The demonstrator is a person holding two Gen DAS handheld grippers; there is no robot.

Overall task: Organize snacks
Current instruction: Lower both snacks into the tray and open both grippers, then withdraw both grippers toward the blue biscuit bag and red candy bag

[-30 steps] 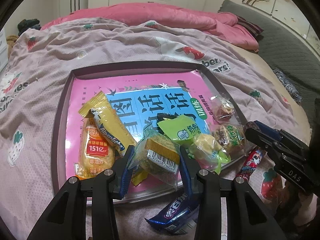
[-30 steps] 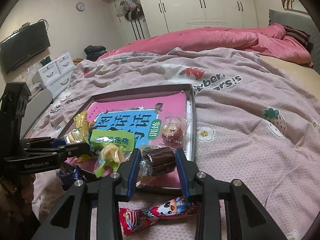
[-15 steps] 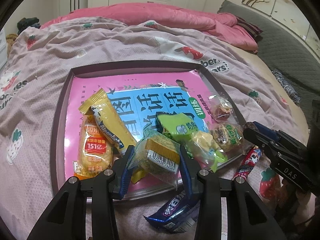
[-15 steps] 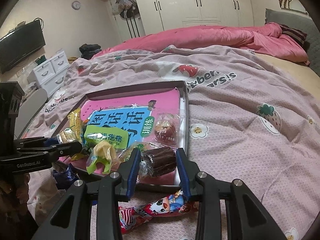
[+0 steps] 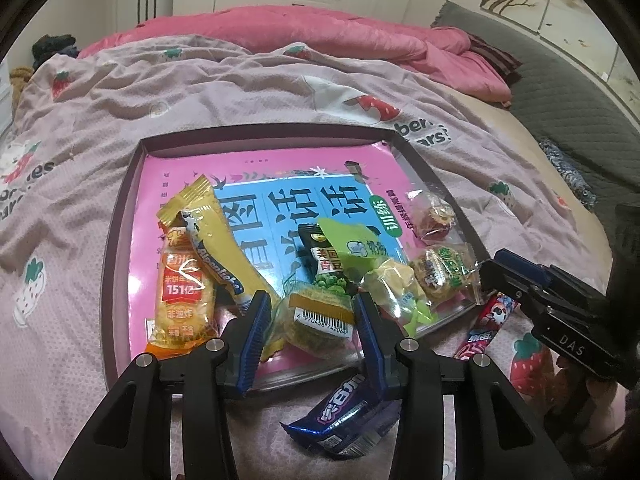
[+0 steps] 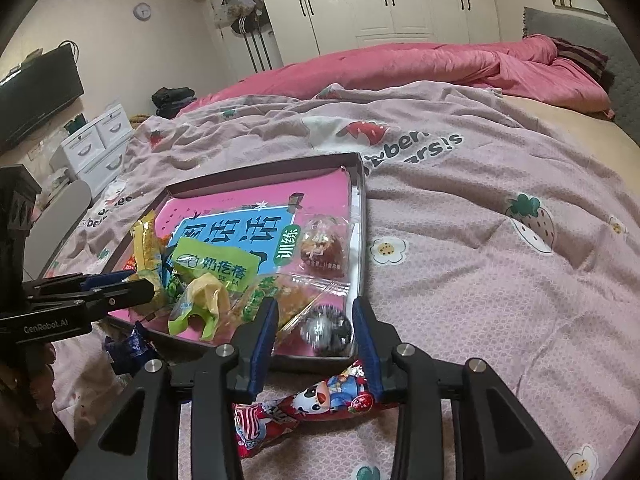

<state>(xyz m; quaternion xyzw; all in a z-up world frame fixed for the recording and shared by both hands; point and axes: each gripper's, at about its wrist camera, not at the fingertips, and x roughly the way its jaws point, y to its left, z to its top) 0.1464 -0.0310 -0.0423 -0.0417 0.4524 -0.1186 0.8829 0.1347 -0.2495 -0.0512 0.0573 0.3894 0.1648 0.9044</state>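
Observation:
A shallow dark tray (image 5: pixel 120 216) lined with a pink book lies on the bed; it also shows in the right wrist view (image 6: pixel 362 208). Several snack packets lie in it. My left gripper (image 5: pixel 310 316) is shut on a clear-wrapped green cake with a barcode label (image 5: pixel 316 320), held over the tray's near edge. My right gripper (image 6: pixel 314 330) is open; a dark chocolate snack (image 6: pixel 326 330) is blurred between its fingers, in the tray's near right corner. A blue wrapper (image 5: pixel 344 416) and a red panda candy stick (image 6: pixel 304 404) lie on the blanket in front of the tray.
The strawberry-print blanket (image 6: pixel 500 260) covers the bed all around. A pink quilt (image 5: pixel 320 36) is heaped at the far side. White drawers (image 6: pixel 96 140) and a TV (image 6: pixel 36 96) stand to the left. The right gripper shows in the left wrist view (image 5: pixel 520 284).
My right gripper has opened and let go of the dark chocolate snack, which drops into the tray. My left gripper still holds the green cake, almost unmoved.

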